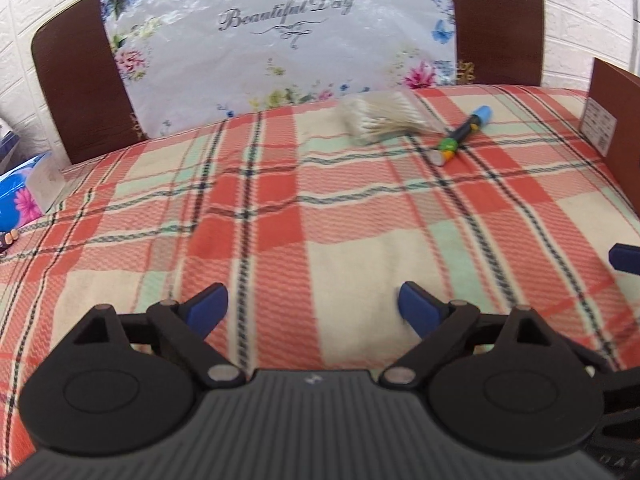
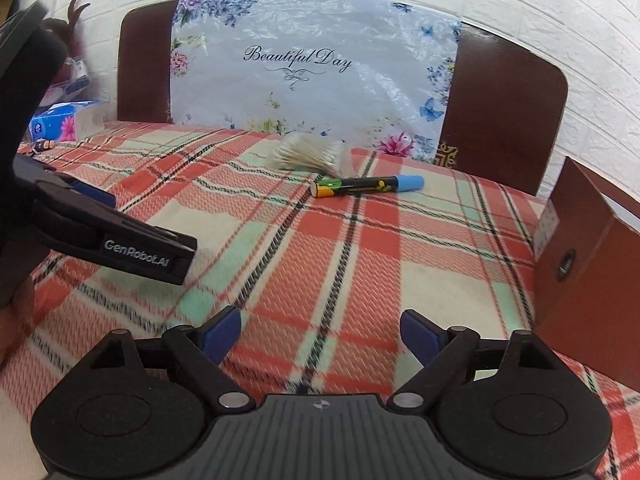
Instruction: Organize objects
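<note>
A clear bag of cotton swabs (image 1: 382, 122) (image 2: 310, 154) lies at the far side of the plaid cloth (image 1: 320, 220) (image 2: 340, 248). Beside it lies a black marker with a blue cap (image 1: 462, 134) (image 2: 368, 186). A brown cardboard box (image 1: 616, 120) (image 2: 588, 264) stands at the right edge. My left gripper (image 1: 312, 310) hangs open over bare cloth, well short of both items. My right gripper (image 2: 320, 338) is open too, nothing between its blue pads. The left gripper's black body (image 2: 120, 236) shows at the left of the right wrist view.
A brown headboard (image 1: 76, 92) (image 2: 504, 112) draped with a floral plastic sheet (image 1: 280, 48) (image 2: 320, 72) backs the cloth, against a white brick wall. A blue tissue pack (image 1: 24, 196) (image 2: 60, 122) and small clutter sit at the far left.
</note>
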Action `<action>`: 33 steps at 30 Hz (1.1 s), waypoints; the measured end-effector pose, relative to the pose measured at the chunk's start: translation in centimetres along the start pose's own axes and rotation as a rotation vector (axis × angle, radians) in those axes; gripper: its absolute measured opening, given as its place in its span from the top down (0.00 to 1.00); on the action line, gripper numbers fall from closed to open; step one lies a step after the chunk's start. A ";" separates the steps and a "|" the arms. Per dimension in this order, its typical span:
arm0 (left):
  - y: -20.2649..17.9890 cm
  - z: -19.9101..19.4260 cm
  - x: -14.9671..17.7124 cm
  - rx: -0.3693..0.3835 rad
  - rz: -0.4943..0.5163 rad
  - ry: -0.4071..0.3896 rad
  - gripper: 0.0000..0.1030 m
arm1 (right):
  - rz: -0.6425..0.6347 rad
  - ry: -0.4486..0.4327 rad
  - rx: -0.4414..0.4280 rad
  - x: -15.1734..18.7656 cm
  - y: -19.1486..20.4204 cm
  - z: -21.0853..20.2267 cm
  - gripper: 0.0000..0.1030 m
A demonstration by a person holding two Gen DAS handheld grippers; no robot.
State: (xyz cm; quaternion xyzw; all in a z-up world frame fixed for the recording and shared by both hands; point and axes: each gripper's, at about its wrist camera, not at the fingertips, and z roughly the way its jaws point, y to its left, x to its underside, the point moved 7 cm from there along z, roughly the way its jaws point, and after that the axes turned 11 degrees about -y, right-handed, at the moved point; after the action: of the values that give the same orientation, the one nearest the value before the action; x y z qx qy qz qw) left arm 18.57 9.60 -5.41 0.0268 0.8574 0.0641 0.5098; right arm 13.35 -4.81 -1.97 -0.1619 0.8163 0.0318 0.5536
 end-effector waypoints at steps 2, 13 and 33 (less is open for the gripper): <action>0.9 0.5 -0.1 -0.007 -0.001 -0.006 0.06 | 0.008 0.003 -0.005 -0.3 0.2 0.7 0.15; 6.0 3.8 -0.6 -0.058 -0.151 -0.032 0.00 | 0.105 0.009 0.016 -1.7 -0.8 4.7 0.15; 6.6 3.6 -0.5 -0.105 -0.187 -0.053 0.00 | 0.408 -0.004 0.086 -5.5 -6.2 13.8 0.12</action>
State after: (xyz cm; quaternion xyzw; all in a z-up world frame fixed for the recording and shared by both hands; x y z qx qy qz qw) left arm 21.86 16.35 -5.78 -0.0783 0.8379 0.0602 0.5368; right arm 29.40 -6.21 -1.51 0.0308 0.8317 0.1086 0.5436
